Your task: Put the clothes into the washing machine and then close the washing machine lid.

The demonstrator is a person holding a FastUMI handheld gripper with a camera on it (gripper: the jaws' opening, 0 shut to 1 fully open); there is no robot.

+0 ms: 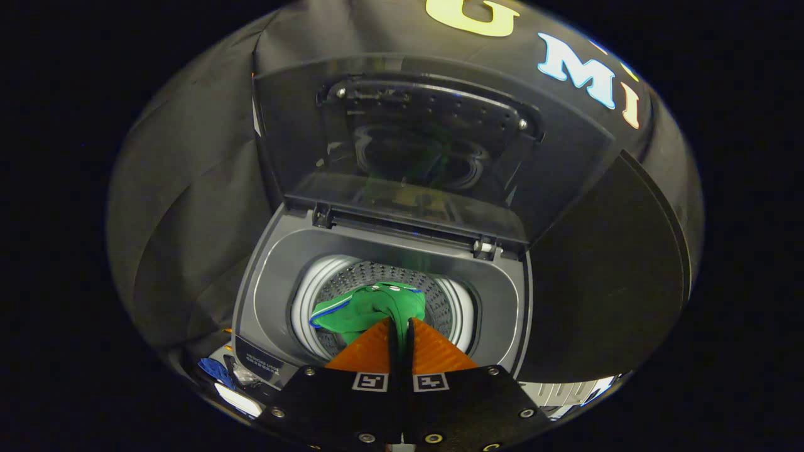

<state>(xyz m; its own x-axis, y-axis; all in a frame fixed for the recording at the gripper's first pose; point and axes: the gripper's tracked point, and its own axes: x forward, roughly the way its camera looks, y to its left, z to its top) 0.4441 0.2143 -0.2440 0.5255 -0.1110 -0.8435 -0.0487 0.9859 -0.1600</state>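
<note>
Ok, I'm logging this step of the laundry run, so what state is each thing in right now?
gripper: shut on the green garment, held over the drum.
green garment: pinched between the fingers, hanging over the drum opening, not yet let go.
washing machine lid: open, tilted up at the back.
drum: uncovered, the garment hanging over its opening.

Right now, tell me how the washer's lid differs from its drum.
The lid stands raised and upright behind the opening; the drum sits sunk below it. The lid is dark, see-through plastic; the drum is pale, perforated metal. The drum has the green garment hanging over it, pinched in the gripper. Both belong to one machine.
</note>
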